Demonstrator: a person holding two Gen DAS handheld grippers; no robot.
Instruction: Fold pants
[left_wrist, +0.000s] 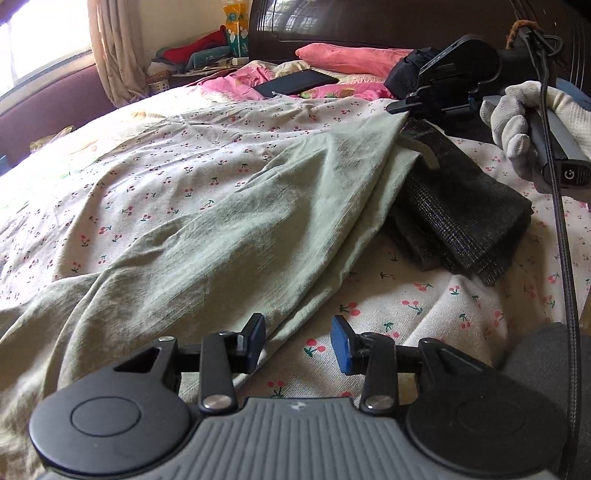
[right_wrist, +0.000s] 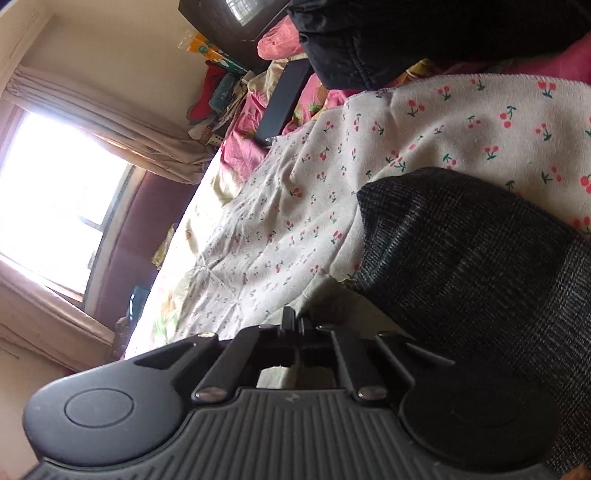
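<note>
Pale green pants (left_wrist: 221, 229) lie rumpled across the cherry-print bed sheet (left_wrist: 406, 295). My left gripper (left_wrist: 297, 345) stands open low over their near edge; its left blue pad is above the cloth, its right pad above the sheet. In the left wrist view a gloved hand (left_wrist: 517, 122) holds my right gripper (left_wrist: 397, 107), shut on the far corner of the pants and lifting it into a ridge. The right wrist view is rolled sideways. There my right gripper (right_wrist: 295, 323) has its jaws together with pale cloth (right_wrist: 321, 295) pinched between them.
A folded dark grey garment (left_wrist: 461, 214) (right_wrist: 461, 258) lies beside the lifted corner, partly under the pants. Farther back are a black flat case (left_wrist: 297, 83), a pink pillow (left_wrist: 351, 59), a black jacket (right_wrist: 369, 44) and the dark headboard (left_wrist: 369, 22). A cable (left_wrist: 565, 240) hangs at right.
</note>
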